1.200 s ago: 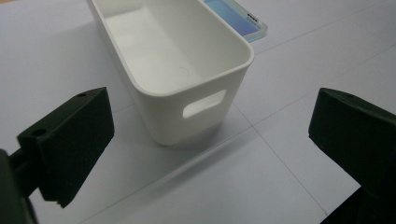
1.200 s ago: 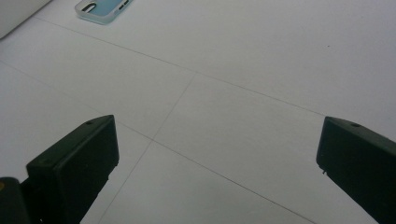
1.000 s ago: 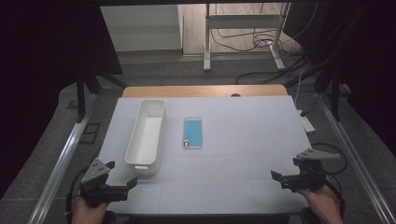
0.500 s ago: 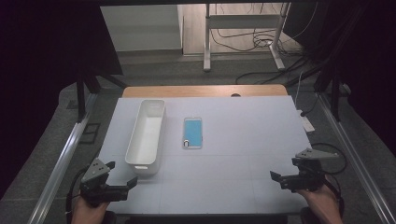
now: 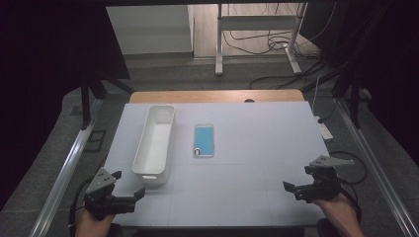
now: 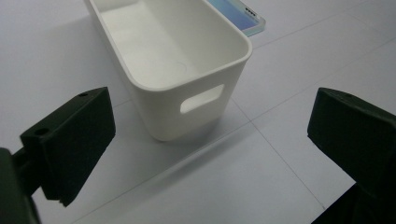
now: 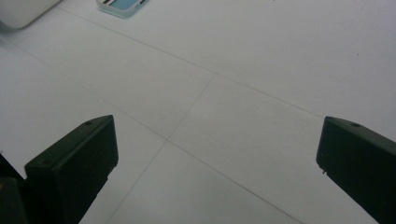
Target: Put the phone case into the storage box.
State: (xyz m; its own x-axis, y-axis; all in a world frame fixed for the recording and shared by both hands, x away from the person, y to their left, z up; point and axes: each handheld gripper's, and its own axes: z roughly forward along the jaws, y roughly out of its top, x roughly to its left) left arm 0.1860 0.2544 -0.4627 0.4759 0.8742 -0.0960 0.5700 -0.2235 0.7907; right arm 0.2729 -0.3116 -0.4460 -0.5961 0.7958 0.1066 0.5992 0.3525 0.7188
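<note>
A long white bin [image 5: 155,143] stands empty on the left half of the white table [image 5: 247,148], and its near end with a handle slot fills the left gripper view [image 6: 187,79]. Right of it lies a blue phone [image 5: 204,140] flat on the table; a corner of the phone [image 6: 243,18] peeks past the bin, and its end [image 7: 122,7] sits at the top of the right gripper view. My left gripper [image 5: 129,190] hovers open at the table's front left corner, just short of the bin. My right gripper [image 5: 291,188] is open at the front right, nothing between its jaws.
A wooden strip [image 5: 217,96] runs along the table's far edge. Metal rails [image 5: 69,163] flank both sides. A small white item [image 5: 324,130] lies at the right edge. Cables and a stand [image 5: 257,44] sit on the floor beyond.
</note>
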